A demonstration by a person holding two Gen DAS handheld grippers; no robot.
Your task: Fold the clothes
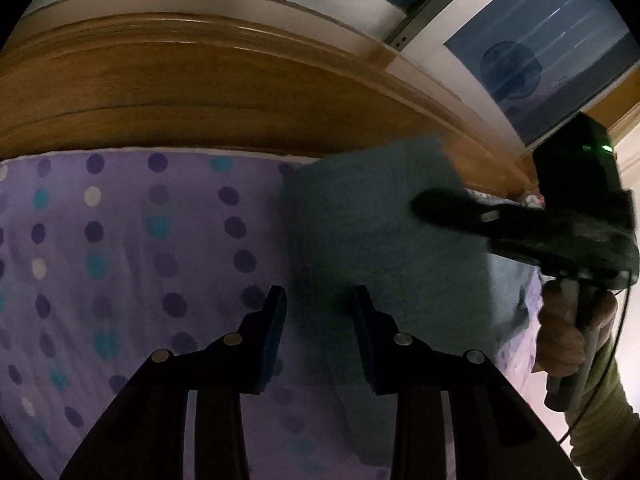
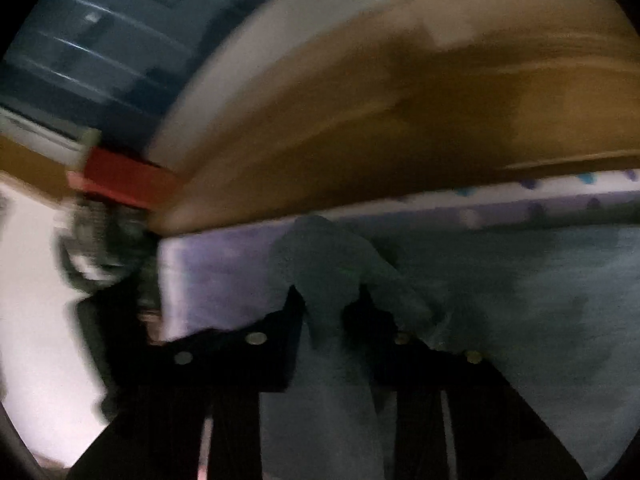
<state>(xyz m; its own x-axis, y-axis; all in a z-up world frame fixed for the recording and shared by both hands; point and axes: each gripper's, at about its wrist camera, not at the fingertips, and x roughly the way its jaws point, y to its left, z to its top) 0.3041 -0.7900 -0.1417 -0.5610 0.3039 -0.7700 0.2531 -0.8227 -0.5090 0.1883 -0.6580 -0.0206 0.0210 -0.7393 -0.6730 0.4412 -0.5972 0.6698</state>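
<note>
A grey-blue cloth [image 1: 380,220] lies flat on a lilac dotted bedsheet [image 1: 120,240]. My left gripper [image 1: 320,296] hovers over the cloth's near left edge, its jaws apart and nothing pinched between them. From the right, my right gripper [image 1: 424,204] reaches over the cloth's far right part, held by a person's hand [image 1: 568,340]. The right wrist view is blurred. It shows a bunched fold of the cloth [image 2: 328,272] rising between the right gripper's [image 2: 328,304] fingers, which pinch it.
A wooden headboard [image 1: 200,80] runs along the far side of the bed. Behind it are a white wall and dark panes [image 1: 540,60]. A red box [image 2: 120,176] sits past the bed's corner. The sheet stretches left of the cloth.
</note>
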